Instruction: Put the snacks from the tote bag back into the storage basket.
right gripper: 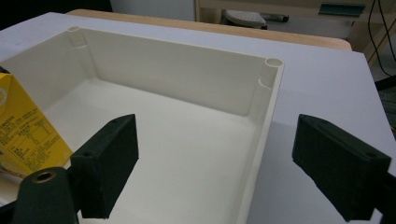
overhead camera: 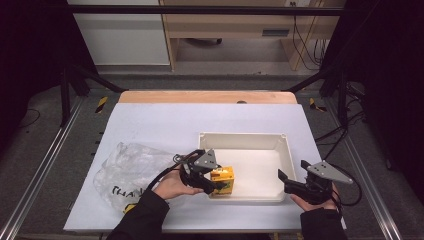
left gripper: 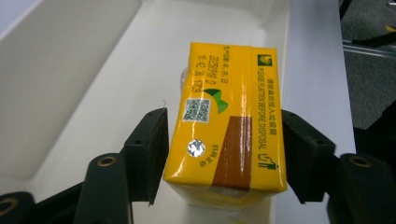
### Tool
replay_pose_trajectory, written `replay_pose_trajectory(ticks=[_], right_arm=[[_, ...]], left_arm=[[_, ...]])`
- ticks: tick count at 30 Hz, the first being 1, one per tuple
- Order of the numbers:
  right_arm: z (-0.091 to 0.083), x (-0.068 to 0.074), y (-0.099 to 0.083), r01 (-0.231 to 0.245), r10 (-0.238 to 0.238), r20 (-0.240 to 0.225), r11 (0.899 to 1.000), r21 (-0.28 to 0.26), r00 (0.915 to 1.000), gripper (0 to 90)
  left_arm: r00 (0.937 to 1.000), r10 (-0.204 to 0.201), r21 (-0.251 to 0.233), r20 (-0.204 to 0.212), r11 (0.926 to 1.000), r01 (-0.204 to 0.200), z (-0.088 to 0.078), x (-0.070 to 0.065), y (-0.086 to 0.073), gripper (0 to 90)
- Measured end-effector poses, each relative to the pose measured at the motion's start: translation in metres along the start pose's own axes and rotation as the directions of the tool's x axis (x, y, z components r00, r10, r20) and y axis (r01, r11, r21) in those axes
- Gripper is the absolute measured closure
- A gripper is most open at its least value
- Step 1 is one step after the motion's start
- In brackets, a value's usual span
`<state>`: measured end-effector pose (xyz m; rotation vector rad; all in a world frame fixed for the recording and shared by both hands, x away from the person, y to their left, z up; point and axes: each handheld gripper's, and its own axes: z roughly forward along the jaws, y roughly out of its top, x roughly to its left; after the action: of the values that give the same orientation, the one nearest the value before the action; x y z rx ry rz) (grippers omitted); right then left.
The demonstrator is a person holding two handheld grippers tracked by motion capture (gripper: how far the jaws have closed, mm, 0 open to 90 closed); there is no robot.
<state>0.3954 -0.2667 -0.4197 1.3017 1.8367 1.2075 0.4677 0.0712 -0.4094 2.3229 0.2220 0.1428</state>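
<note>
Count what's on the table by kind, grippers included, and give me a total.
Yellow drink cartons: 1
White trays: 1
Clear plastic bags: 1
Grippers: 2, left gripper and right gripper
Total: 5

1. Your left forearm enters from the bottom edge of the high view, dark sleeve to the wrist.
2. Your left hand (overhead camera: 172, 186) grips the left gripper (overhead camera: 216, 184) from behind, and the gripper points toward the right of the table.
3. The left jaws stand apart; a narrow gap shows at the pads (left gripper: 152, 149).
4. Your right hand (overhead camera: 312, 202) holds the right gripper (overhead camera: 283, 176) near the bottom right, angled toward the left.
5. The right jaws stand wide apart, with nothing between the pads (right gripper: 114, 158).
6. A grey three-cornered plate tops each gripper.
</note>
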Motion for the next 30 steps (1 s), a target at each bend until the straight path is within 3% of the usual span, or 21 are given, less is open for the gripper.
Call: replay_pose_trajectory(ticks=[9,16,18,19,22,29,30], right_arm=[[0.000,-0.001,-0.001,-0.001,0.001,0.007,1.000,0.002,1.0000,14.6],[0.000,-0.003,-0.002,-0.005,0.005,0.015,1.000,0.000,0.9999,14.5],[-0.001,-0.003,-0.002,-0.007,0.007,0.018,1.000,-0.001,0.9998,14.5],[-0.001,-0.003,-0.002,-0.007,0.007,0.018,1.000,-0.001,0.9998,14.5],[-0.001,-0.003,-0.003,-0.007,0.007,0.020,1.000,-0.001,0.9998,14.5],[-0.001,-0.005,-0.004,-0.010,0.010,0.026,1.000,-0.001,0.9996,14.4],[-0.001,-0.005,-0.004,-0.008,0.009,0.028,1.000,-0.003,0.9996,14.4]], left_arm=[[0.9959,-0.065,-0.080,-0.062,0.9950,0.060,-0.021,-0.007,0.000,31.0],[0.9845,-0.133,-0.130,-0.114,0.9844,0.118,-0.042,-0.013,-0.005,28.3],[0.9789,-0.155,-0.148,-0.133,0.9798,0.135,-0.049,-0.014,-0.007,27.4],[0.9721,-0.176,-0.163,-0.155,0.9751,0.151,-0.055,-0.014,-0.009,26.7],[0.9605,-0.202,-0.189,-0.191,0.9679,0.166,-0.066,-0.014,-0.014,25.9],[0.9216,-0.278,-0.258,-0.271,0.9432,0.209,-0.095,-0.014,-0.037,25.3],[0.9190,-0.286,-0.263,-0.271,0.9405,0.215,-0.097,-0.014,-0.040,25.0]])
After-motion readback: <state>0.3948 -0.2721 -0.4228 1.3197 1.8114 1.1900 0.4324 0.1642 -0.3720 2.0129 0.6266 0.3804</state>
